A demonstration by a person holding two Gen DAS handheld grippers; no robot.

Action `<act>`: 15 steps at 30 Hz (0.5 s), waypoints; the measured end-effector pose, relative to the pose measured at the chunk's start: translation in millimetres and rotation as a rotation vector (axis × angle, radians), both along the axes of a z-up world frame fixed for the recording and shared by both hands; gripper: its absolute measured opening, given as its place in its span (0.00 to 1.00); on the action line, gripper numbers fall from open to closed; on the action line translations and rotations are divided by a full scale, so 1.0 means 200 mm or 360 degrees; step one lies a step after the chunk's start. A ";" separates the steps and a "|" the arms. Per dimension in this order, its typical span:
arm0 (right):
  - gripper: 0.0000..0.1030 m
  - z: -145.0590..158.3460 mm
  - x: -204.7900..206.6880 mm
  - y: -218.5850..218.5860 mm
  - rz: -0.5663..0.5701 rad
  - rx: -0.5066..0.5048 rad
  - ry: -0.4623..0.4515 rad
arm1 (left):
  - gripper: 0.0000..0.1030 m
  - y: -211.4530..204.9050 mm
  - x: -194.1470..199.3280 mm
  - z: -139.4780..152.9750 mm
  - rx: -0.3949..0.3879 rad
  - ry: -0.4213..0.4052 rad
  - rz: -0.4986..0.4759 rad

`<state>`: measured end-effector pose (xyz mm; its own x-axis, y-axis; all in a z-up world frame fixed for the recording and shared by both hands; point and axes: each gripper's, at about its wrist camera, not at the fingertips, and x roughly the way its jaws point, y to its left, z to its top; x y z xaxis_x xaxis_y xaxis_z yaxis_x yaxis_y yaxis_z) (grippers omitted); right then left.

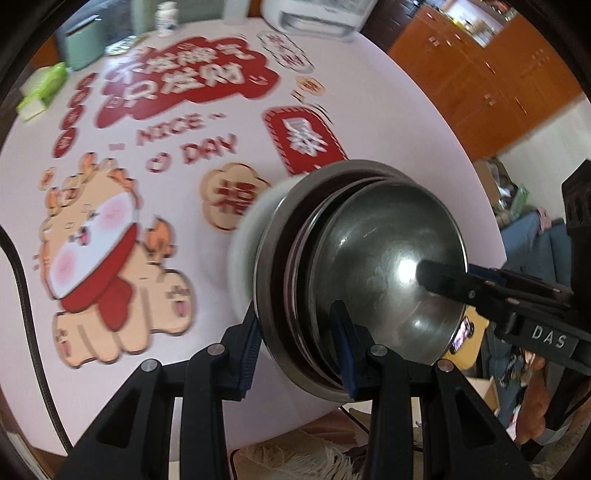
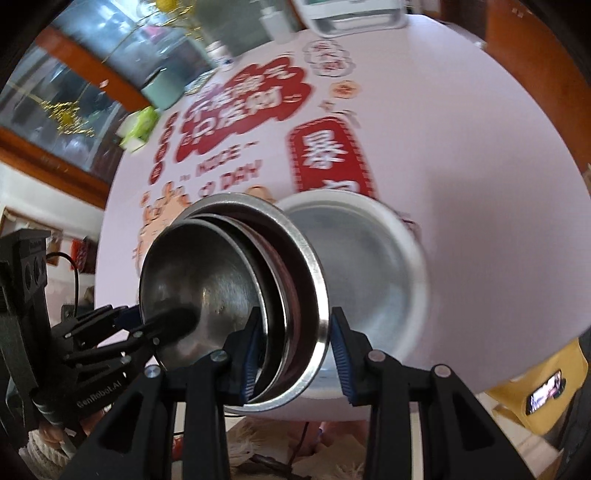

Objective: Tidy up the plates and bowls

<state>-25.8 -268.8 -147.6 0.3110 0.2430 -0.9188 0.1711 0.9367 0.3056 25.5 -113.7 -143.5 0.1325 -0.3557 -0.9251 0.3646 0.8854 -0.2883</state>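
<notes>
Pink and round, the table (image 1: 229, 66) has red signs, the words NICE DAY and a cartoon animal (image 1: 99, 258) printed on it, all smeared by blur. Its far things are hard to make out: a green box (image 1: 83, 44), a white bottle (image 1: 166, 18) and a white machine (image 1: 317, 16) cut off at the top edge.

Both grippers hold one stack of metal bowls (image 1: 384, 266) tipped on its side above the table. At least three bowls sit one inside another; their rims show, but how many there are in all is hard to tell. The inside of the top bowl is shiny and holds nothing.

The left gripper (image 1: 295, 354) pinches the near rim of the stack, one finger outside and one inside. The right gripper (image 2: 295, 354) pinches the other side the same way.

A white bowl (image 2: 373, 266) shows just behind the stack, bare inside. Whether it touches the stack, I cannot tell.
</notes>
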 end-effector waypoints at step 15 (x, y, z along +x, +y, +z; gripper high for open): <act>0.33 -0.16 0.02 -0.12 -0.0063 -0.0044 0.0103 | 0.34 -0.15 0.04 -0.20 0.0024 0.0130 -0.0037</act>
